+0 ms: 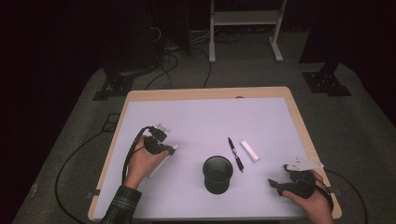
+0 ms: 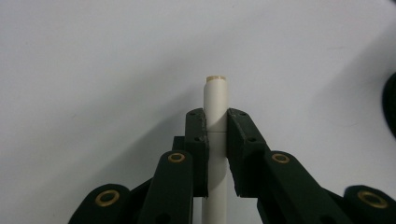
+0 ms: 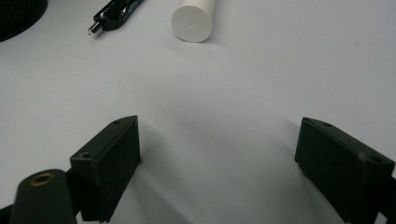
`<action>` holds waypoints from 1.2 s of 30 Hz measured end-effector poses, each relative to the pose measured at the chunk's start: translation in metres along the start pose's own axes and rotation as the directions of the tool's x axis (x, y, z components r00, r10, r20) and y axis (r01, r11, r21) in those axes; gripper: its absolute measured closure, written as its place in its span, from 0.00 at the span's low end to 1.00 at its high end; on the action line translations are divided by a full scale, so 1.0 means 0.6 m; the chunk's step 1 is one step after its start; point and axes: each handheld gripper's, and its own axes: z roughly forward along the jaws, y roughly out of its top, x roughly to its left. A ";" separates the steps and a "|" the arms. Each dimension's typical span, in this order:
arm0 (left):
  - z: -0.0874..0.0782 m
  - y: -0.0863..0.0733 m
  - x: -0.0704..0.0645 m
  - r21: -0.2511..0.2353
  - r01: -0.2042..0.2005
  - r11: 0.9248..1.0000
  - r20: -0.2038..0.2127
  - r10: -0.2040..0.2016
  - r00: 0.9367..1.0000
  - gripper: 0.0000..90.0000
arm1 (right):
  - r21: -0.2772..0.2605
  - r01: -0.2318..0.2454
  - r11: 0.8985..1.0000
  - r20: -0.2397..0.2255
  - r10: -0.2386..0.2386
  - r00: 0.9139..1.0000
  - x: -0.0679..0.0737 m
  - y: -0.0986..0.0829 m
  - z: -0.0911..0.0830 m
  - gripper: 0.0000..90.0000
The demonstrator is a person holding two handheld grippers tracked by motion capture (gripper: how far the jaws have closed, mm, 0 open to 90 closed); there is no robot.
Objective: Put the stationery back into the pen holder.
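**Left jaws clamped on a white pen, right ones wide open**

From up top: the desk (image 1: 140,100) has a pale sheet over it, and the left gripper (image 1: 158,143) sits at the left side with a white pen (image 1: 159,164) in its grip, lying low over the surface and angled back toward the person's hand. A black cup (image 1: 217,174) stands upright about mid-desk, nearer the front edge. Just right of it lies a black pen (image 1: 235,154), and beside that a short white tube (image 1: 249,150), the two close but not touching. The right gripper (image 1: 280,185) is down at the front right corner, well apart from the tube.

Left gripper view: the jaws are pinched tight on the white pen (image 2: 216,121), one pad on each side. Its beige-tipped end pokes out past them, and the rest of the barrel runs back down between the linkages.

Right gripper view: the jaws are spread wide with nothing between them, just bare desk. Farther ahead you can see the flat round end of the white tube (image 3: 193,19), the silver tip of the black pen (image 3: 114,15) left of it, and a sliver of the black cup (image 3: 18,16) in the top left corner.
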 end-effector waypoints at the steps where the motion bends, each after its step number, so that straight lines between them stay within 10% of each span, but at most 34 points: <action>1: -0.002 0.000 -0.001 -0.016 0.006 1.000 0.001 -0.006 1.000 0.88 | -0.001 0.000 1.000 0.000 0.000 1.000 0.000 0.000 0.000 0.15; 36: -0.051 0.005 -0.009 -0.228 0.029 0.973 0.150 0.005 0.989 0.87 | 0.000 -0.001 1.000 0.000 0.001 1.000 0.000 0.000 0.000 0.15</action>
